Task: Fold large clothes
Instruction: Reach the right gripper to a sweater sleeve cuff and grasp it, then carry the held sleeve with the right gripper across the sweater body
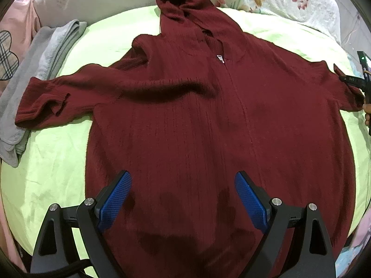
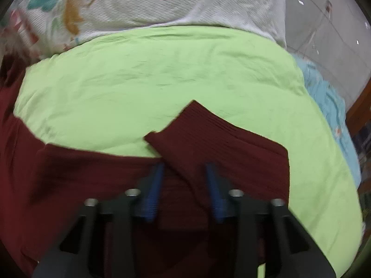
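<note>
A dark red hooded zip sweater lies spread face up on a light green sheet, hood at the far end, both sleeves out to the sides. My left gripper is open and empty above the lower body of the sweater. My right gripper is shut on the cuff end of the right sleeve, which sticks up between the blue pads. In the left wrist view the right gripper shows at the right sleeve's end.
A grey folded garment lies at the left edge beside the left sleeve. A white flowered quilt lies along the far side. Pink cloth is at the far left, light blue bedding at the right.
</note>
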`<state>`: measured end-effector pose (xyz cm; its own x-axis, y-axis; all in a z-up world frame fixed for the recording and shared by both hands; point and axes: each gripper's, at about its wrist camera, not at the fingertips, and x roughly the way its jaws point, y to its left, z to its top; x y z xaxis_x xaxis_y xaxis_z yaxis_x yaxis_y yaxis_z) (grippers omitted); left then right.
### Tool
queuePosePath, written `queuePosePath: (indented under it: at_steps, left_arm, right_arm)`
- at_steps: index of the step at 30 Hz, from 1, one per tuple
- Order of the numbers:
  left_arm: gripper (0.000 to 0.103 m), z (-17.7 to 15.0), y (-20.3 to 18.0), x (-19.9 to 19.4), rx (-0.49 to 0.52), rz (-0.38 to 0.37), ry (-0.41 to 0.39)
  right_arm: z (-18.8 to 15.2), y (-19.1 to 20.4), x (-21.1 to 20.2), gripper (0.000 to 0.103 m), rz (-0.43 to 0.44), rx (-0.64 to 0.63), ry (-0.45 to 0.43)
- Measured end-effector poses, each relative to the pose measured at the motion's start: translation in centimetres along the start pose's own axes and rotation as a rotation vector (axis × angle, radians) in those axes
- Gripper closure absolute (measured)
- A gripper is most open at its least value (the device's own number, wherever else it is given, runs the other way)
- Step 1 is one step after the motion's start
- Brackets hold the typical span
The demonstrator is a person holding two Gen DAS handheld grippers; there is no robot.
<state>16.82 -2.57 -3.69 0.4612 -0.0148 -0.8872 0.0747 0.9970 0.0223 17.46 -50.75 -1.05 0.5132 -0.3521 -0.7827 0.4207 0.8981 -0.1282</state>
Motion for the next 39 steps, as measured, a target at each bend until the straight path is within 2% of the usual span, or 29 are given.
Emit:
queuePosePath:
  at_steps: [2, 5, 10, 11, 15, 23, 26, 28, 32, 34, 36, 39]
  left_arm:
    - [0.011, 0.2, 0.1, 0.3, -0.004, -0.003, 0.0]
    - [0.011, 0.3, 0.3, 0.6, -0.019, -0.016, 0.001]
    - [0.011, 0.5, 0.8, 0.5, -0.04, -0.056, -0.024]
    - [0.011, 0.5, 1.1, 0.3, -0.048, -0.073, -0.033]
    - [0.011, 0.4, 2.8, -0.1, -0.098, -0.132, -0.045]
    - [0.011, 0.2, 6.8, -0.7, -0.176, -0.214, -0.078]
    - [0.012, 0.1, 8.0, -0.3, -0.206, -0.224, -0.062]
    - [0.012, 0.0, 8.8, -0.2, -0.23, -0.259, -0.054]
    - [0.012, 0.7, 8.6, 0.1, -0.232, -0.333, -0.057]
    - [0.012, 1.5, 7.7, 0.4, -0.21, -0.348, -0.057]
    - [0.012, 2.1, 6.6, 0.6, -0.197, -0.365, -0.056]
    - [0.012, 2.5, 5.4, 0.9, -0.2, -0.384, -0.054]
  right_arm:
    - [0.2, -0.9, -0.6, 0.095, 0.036, 0.064, -0.017]
    - [0.1, -1.2, -2.5, 0.096, 0.161, 0.181, -0.071]
    - [-0.8, 4.0, -6.5, 0.097, 0.445, 0.23, -0.113]
    - [-1.0, 6.3, -7.3, 0.097, 0.525, 0.232, -0.108]
    - [-2.1, 14.9, -8.9, 0.097, 0.743, 0.205, -0.066]
    - [-5.4, 32.0, -10.4, 0.097, 0.995, 0.08, 0.064]
    - [-6.6, 35.8, -11.0, 0.097, 1.023, 0.027, 0.099]
    - [-6.9, 36.6, -11.3, 0.097, 1.005, -0.004, 0.098]
    - [-7.1, 33.9, -11.2, 0.097, 0.874, -0.004, 0.071]
    - [-7.0, 31.6, -10.8, 0.092, 0.778, -0.019, 0.05]
    - [-7.2, 30.2, -10.2, 0.077, 0.669, -0.079, 0.053]
    - [-7.9, 30.1, -9.4, 0.069, 0.615, -0.189, 0.074]
